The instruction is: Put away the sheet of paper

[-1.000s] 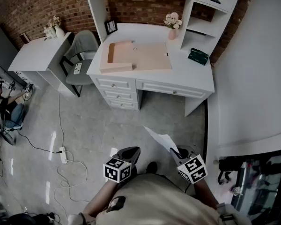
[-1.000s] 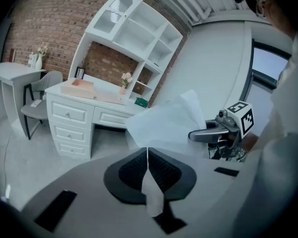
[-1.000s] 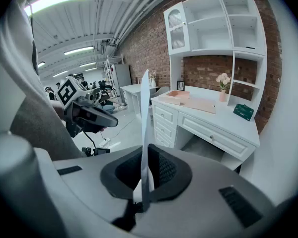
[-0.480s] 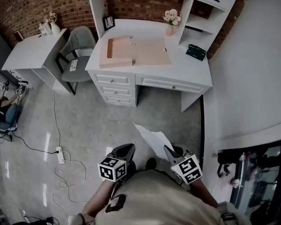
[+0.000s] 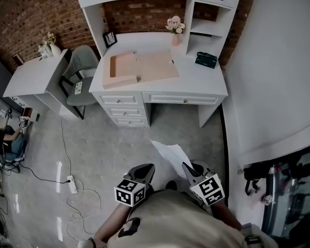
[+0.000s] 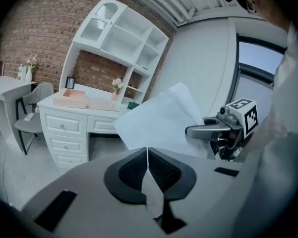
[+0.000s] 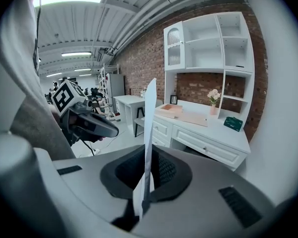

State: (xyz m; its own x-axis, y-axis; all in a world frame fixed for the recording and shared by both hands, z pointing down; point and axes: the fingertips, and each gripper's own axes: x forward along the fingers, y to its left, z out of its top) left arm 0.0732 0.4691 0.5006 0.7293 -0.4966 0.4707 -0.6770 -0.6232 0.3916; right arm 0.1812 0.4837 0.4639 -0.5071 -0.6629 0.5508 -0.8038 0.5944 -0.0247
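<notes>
white desk [image 5: 209, 84] — open tan folder [image 5: 144, 66], flower vase [image 5: 174, 36], green box [image 5: 205, 60], small frame [image 5: 110, 38]

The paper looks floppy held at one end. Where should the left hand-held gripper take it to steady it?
Probably the free far edge of the sheet of paper, away from the right hand-held gripper that pinches its near end. Its broad face is turned toward the left hand-held gripper, so open those shut jaws and straddle that edge from the left.
</notes>
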